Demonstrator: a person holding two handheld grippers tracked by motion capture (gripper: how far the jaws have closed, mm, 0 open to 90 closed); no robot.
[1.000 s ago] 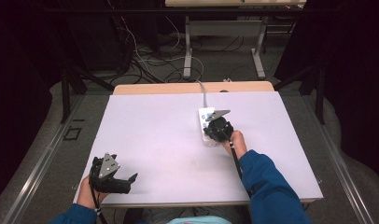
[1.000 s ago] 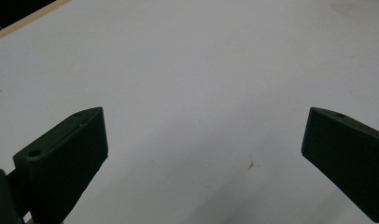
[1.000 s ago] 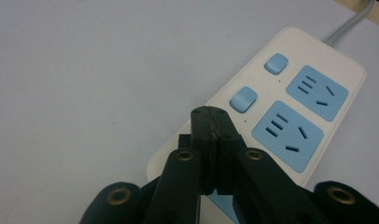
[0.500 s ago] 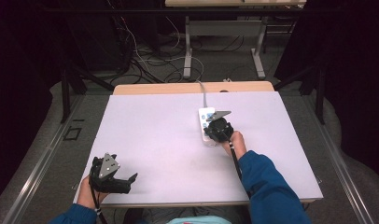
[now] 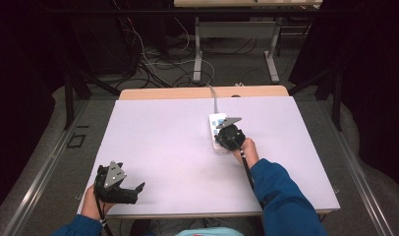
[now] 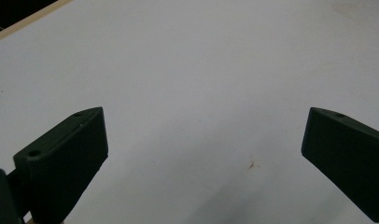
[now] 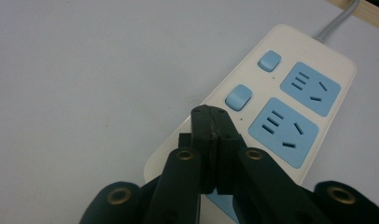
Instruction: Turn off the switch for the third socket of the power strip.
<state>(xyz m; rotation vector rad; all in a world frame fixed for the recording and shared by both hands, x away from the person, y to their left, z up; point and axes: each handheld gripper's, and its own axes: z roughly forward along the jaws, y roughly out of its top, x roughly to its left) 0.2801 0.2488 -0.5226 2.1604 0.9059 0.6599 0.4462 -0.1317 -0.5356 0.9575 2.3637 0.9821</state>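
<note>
Right gripper view: right gripper jaws pressed together with nothing between, tips over the white power strip just below its lower blue switch. High view: strip right of table centre; left gripper at 7 o'clock, jaws wide apart, empty.
</note>
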